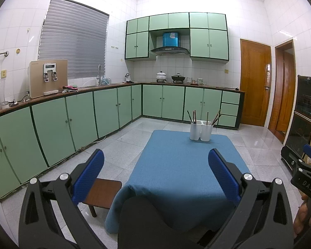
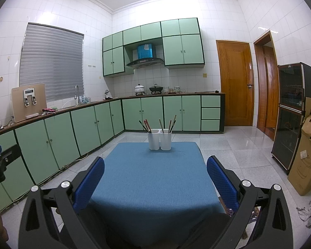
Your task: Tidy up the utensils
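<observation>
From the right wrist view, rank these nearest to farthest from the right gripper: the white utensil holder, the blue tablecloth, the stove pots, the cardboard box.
1. Blue tablecloth, directly under the right gripper.
2. White utensil holder, at the table's far edge, centre.
3. Cardboard box, on the floor to the right; close to the holder, hard to call.
4. Stove pots, on the back counter.

home kitchen, green cabinets [image 2: 89, 128], range hood [image 2: 145, 62], sink tap [image 2: 77, 94]; pots on stove [image 2: 148, 89]
</observation>
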`<act>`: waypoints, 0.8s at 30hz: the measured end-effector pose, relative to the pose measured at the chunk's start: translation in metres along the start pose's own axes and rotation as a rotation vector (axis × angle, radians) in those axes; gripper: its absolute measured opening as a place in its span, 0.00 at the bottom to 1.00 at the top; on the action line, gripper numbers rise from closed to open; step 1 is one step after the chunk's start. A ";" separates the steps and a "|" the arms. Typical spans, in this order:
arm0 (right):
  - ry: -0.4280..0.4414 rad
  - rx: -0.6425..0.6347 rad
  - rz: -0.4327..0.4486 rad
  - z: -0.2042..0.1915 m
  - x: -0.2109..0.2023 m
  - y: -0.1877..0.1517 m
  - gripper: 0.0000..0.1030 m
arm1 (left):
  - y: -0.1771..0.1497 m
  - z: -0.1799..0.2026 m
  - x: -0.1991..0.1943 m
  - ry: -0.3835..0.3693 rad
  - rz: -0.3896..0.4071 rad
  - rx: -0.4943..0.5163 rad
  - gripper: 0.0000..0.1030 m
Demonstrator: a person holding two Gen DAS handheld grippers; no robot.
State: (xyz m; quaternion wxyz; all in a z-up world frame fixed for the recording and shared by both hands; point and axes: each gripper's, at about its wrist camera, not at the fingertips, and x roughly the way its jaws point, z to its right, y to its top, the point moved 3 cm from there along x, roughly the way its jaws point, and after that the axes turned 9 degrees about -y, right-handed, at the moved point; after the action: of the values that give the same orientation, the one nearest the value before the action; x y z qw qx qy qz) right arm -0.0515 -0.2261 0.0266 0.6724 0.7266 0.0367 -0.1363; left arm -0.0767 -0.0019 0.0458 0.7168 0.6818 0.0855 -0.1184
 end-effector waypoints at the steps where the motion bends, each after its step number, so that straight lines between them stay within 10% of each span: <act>1: 0.000 0.000 0.000 0.000 0.000 0.000 0.94 | 0.000 0.000 0.000 0.000 0.000 -0.001 0.95; 24: -0.001 -0.001 -0.001 0.000 0.000 0.000 0.94 | -0.003 0.001 0.001 0.001 0.001 -0.002 0.95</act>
State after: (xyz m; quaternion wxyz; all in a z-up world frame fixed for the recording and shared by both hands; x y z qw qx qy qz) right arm -0.0515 -0.2264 0.0268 0.6728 0.7261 0.0369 -0.1368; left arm -0.0769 -0.0034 0.0423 0.7174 0.6813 0.0856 -0.1177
